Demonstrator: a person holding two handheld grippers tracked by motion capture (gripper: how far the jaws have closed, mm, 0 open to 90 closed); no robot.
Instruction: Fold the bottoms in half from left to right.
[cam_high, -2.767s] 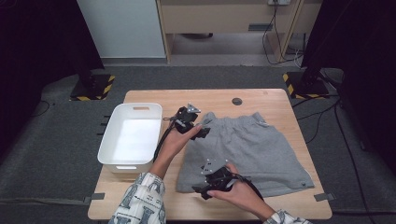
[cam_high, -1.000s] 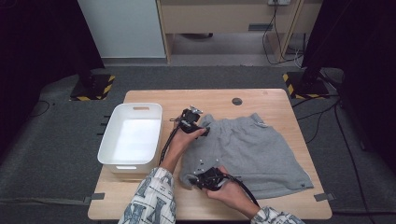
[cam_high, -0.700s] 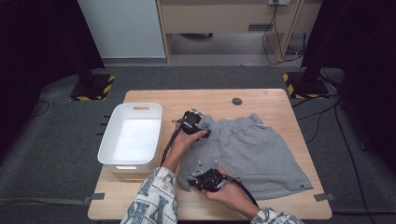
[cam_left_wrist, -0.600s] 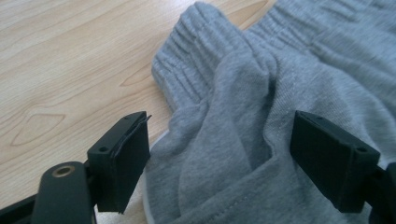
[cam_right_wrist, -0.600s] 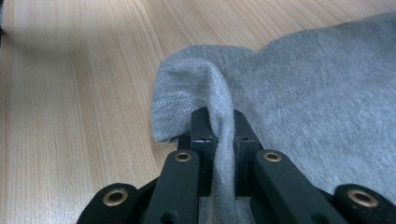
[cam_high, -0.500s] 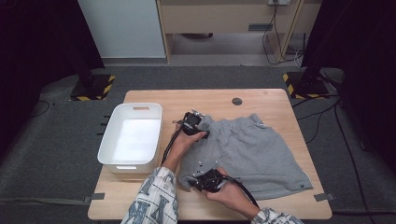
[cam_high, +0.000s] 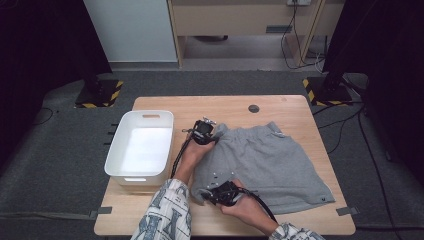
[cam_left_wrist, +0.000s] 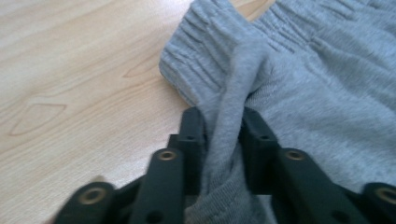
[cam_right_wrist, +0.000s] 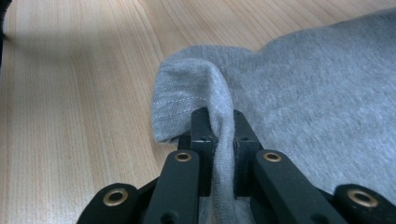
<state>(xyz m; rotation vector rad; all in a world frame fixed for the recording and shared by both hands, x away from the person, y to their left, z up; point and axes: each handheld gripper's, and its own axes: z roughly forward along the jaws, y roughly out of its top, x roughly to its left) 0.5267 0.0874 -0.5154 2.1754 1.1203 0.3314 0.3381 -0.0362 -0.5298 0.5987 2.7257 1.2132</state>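
1. My left gripper (cam_left_wrist: 223, 126) has just been closing and now pinches a fold of the waistband of the grey shorts (cam_high: 265, 160), at their far left corner.
2. My right gripper (cam_right_wrist: 220, 123) clamps the near left hem.
3. Both grips look done to me; the shorts lie flat on the table (cam_high: 295, 107), right of the white bin (cam_high: 120, 150). Lifting or folding is left.

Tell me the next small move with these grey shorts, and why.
Probably lift both grippers together and start folding. The left gripper has just been closing and now pinches a fold at the waistband of the grey shorts; the right gripper is clamped on the hem corner, so both left-side corners look secured.
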